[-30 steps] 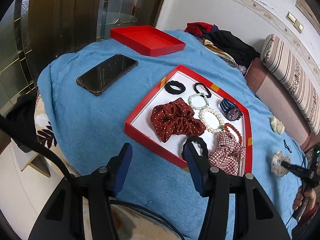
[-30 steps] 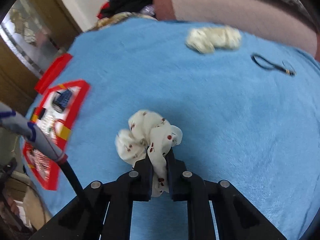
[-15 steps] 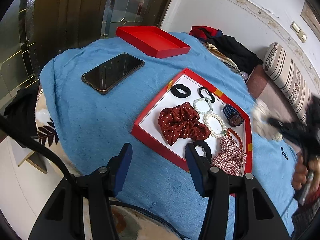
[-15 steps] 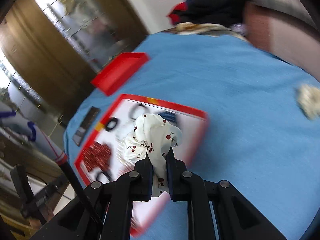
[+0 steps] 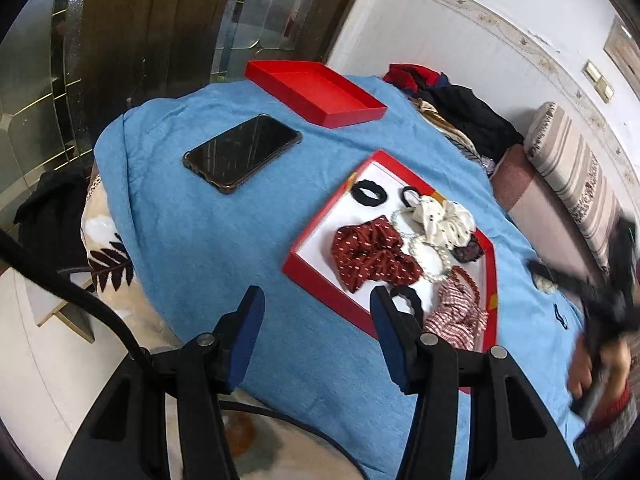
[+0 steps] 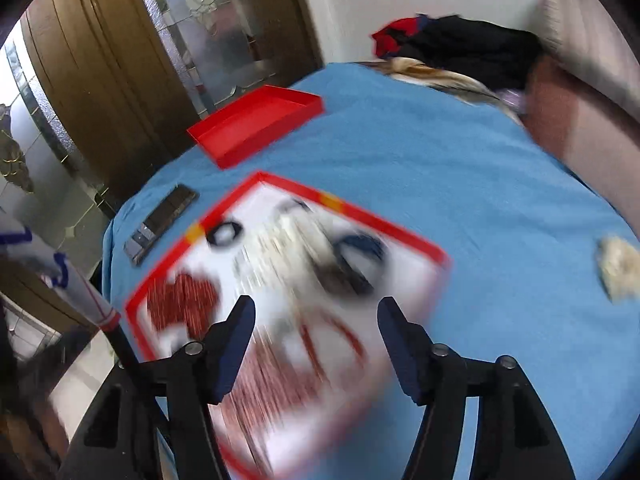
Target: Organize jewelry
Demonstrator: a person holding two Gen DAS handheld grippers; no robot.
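Observation:
A red tray with a white floor (image 5: 316, 240) lies on the blue cloth and holds hair ties, bead bracelets and scrunchies. A white dotted scrunchie (image 5: 444, 222) lies in it over the watch, beside a dark red scrunchie (image 5: 370, 250) and a checked one (image 5: 456, 318). My left gripper (image 5: 316, 328) is open and empty at the tray's near edge. My right gripper (image 6: 312, 340) is open and empty above the blurred tray (image 6: 360, 212); it also shows blurred in the left wrist view (image 5: 600, 304). A cream scrunchie (image 6: 618, 268) lies on the cloth right of the tray.
A black phone (image 5: 242, 152) lies left of the tray. An empty red lid (image 5: 316, 92) sits at the far edge of the cloth. A small black loop (image 5: 560, 316) lies on the cloth. Clothes (image 5: 460, 108) and a striped cushion (image 5: 572, 172) are piled behind.
My right gripper carried the white dotted scrunchie from the cloth to the tray, opened and let it go there. It is now pulling back. My left gripper stayed open.

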